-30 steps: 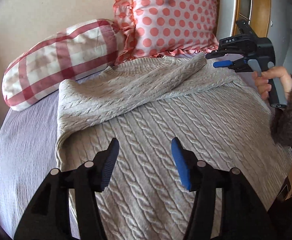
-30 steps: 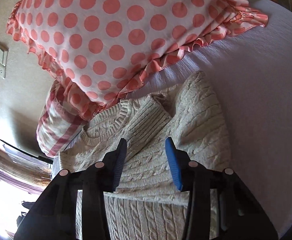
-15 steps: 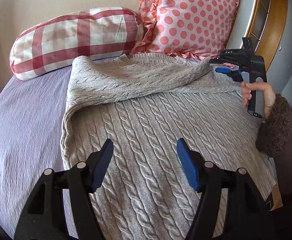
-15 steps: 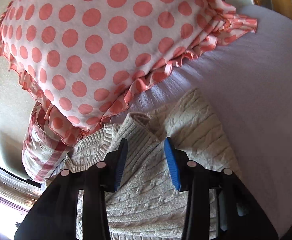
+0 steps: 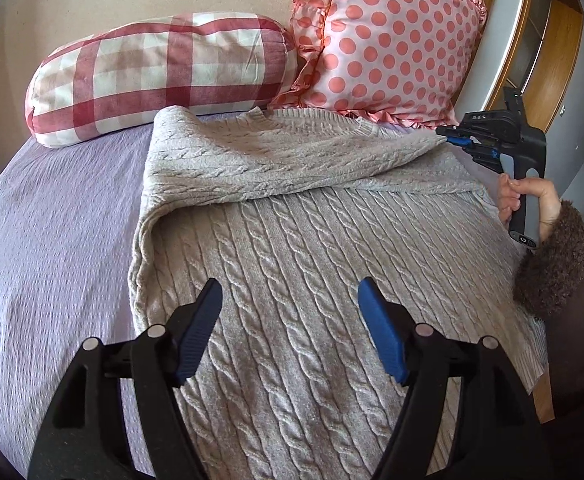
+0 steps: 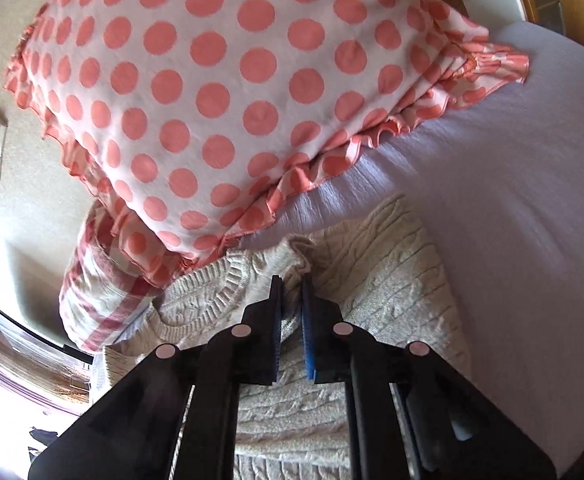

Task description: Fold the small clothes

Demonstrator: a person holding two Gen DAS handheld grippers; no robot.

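A grey cable-knit sweater (image 5: pixel 292 264) lies flat on the lilac bed. One sleeve (image 5: pixel 276 160) is folded across its upper part toward the right. My left gripper (image 5: pixel 290 322) is open and empty, hovering over the lower middle of the sweater. My right gripper (image 5: pixel 458 138) is at the sweater's upper right corner. In the right wrist view my right gripper (image 6: pixel 291 284) is shut on the sleeve's cuff end (image 6: pixel 298 254), with the ribbed collar (image 6: pixel 212 284) just to its left.
A red-checked bolster pillow (image 5: pixel 160 76) and a pink polka-dot pillow (image 5: pixel 388 44) lean on the wall behind the sweater; the dotted pillow (image 6: pixel 228 88) fills the right wrist view. Lilac bedspread (image 5: pixel 52 240) stretches left. A wooden frame (image 5: pixel 552 64) stands at the right.
My right gripper has closed on the sleeve's cuff end; it was open around it before. My left gripper has drawn back and lifted slightly, staying open.
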